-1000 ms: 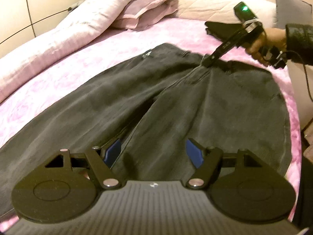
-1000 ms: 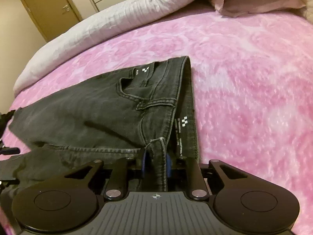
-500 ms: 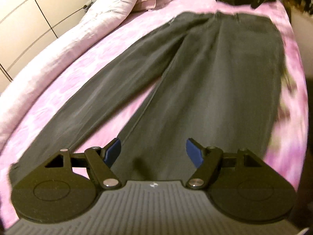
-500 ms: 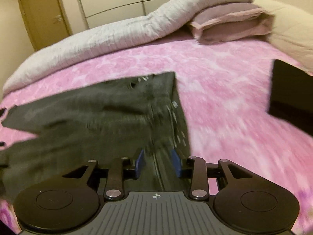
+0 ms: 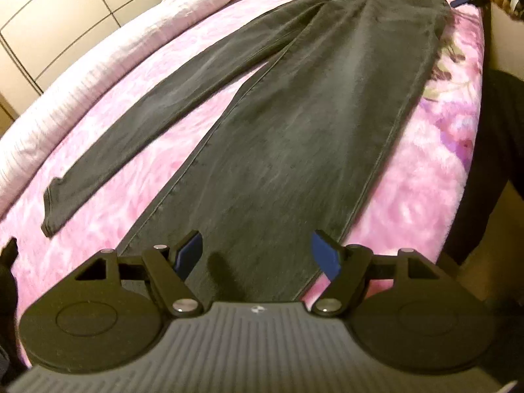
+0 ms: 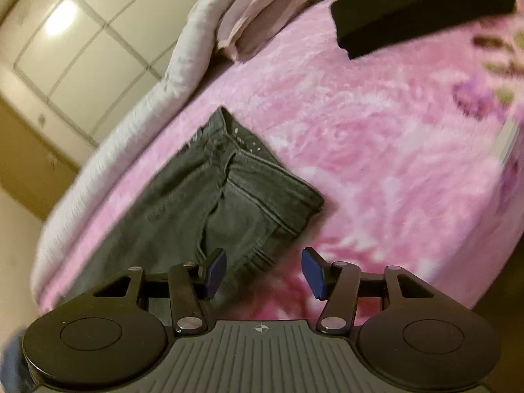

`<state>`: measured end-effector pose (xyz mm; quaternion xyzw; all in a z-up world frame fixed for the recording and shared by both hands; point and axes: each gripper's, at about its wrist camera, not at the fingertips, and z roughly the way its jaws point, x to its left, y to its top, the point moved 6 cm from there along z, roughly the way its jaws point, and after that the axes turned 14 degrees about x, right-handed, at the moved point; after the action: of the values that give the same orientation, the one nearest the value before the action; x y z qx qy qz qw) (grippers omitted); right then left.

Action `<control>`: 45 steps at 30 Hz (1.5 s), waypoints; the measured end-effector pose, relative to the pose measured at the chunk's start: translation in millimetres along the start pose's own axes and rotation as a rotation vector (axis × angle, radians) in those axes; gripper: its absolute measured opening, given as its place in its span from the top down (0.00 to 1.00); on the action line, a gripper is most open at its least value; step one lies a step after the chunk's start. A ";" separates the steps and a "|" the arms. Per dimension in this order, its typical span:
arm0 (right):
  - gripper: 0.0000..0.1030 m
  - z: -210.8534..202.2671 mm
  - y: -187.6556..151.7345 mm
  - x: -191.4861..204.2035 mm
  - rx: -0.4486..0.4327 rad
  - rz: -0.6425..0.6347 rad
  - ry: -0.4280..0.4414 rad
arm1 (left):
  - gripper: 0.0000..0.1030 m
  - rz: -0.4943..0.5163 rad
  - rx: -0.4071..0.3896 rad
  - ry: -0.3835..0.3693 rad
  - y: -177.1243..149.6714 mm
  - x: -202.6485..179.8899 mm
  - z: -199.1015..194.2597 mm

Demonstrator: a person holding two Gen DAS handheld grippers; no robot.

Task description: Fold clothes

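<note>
Pink bedspread carries dark jeans spread flat at full length, legs splayed apart, waistband at far end. Left gripper hovers over near leg's hem, fingers wide apart, empty. Right gripper by waistband corner, fingers likewise spread, holding nothing. Judgement: lengthwise fold wants both ends pinched at the edge and carried over evenly.

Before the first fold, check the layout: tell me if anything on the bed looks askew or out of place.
The jeans lie flat on the pink blanket, but the legs are splayed apart, the far leg angled away with pink showing between them. Both tongs, left and right, are open and empty. Nothing looks spilled or damaged.
</note>
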<state>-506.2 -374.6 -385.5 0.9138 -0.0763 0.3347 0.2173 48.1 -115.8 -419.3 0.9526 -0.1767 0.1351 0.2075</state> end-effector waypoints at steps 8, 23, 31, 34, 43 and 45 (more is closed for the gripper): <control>0.96 2.3 14.8 -23.2 -0.004 0.084 -0.041 | 0.32 0.056 -0.014 -0.035 7.3 -5.8 -6.6; 0.69 -23.3 -34.7 47.9 -0.013 -0.285 -0.300 | 0.32 -0.086 0.059 0.132 -72.3 35.2 -36.2; 0.65 30.5 -108.3 143.2 0.116 -0.593 -0.160 | 0.32 -0.274 0.128 0.138 -139.4 63.9 -33.6; 0.65 55.9 -131.3 175.5 0.173 -0.712 -0.132 | 0.32 -0.304 0.105 0.119 -146.2 64.5 -35.7; 0.61 97.2 -168.3 178.8 0.340 -0.810 -0.229 | 0.32 -0.333 0.127 0.080 -157.5 76.8 -40.3; 0.60 92.5 -167.5 181.9 0.350 -0.801 -0.228 | 0.32 -0.327 0.110 0.117 -155.1 80.6 -49.7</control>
<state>-266.0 -265.2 -389.3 0.9253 0.3177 0.1291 0.1619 172.5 15.6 -402.9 0.9691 0.0004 0.1641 0.1839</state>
